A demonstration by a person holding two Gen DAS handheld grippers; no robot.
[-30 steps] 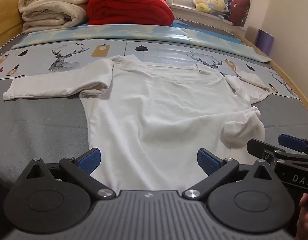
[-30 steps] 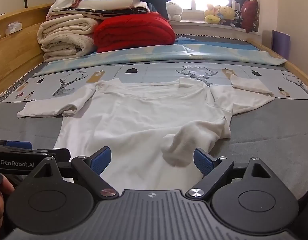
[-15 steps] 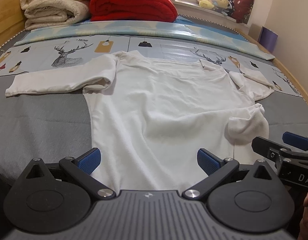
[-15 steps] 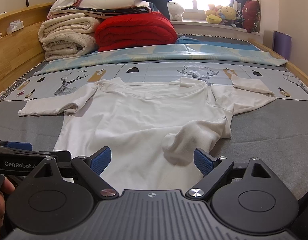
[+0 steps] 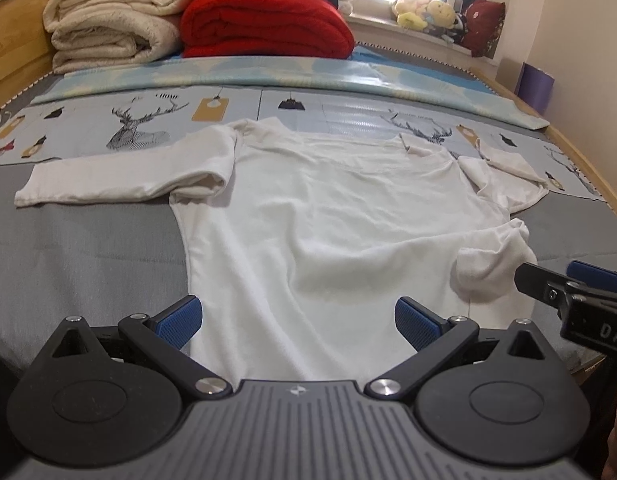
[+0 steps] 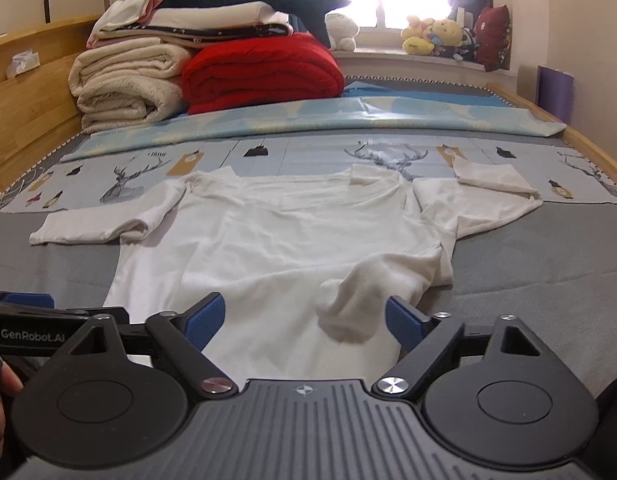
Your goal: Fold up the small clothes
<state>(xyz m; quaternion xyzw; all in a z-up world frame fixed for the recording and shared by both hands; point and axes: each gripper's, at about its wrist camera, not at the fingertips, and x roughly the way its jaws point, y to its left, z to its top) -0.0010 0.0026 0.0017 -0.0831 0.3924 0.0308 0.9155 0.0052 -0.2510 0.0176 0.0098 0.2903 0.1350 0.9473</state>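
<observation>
We see the white shirt [image 6: 280, 248] spread flat on the bed [image 6: 528, 264]. Left gripper [image 5: 296, 320] jaws are spread wide; right gripper [image 6: 304, 320] jaws are closing around a bunched hem fold (seemingly untouched) at one o'clock.

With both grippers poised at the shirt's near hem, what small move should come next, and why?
Probably the right gripper should ease forward and finish closing on the bunched corner of the white shirt. Its jaws are closing, with that lump between them but not yet pinched. The left gripper is open over flat hem, and the shirt lies otherwise spread out, so that corner looks like what needs straightening.
</observation>
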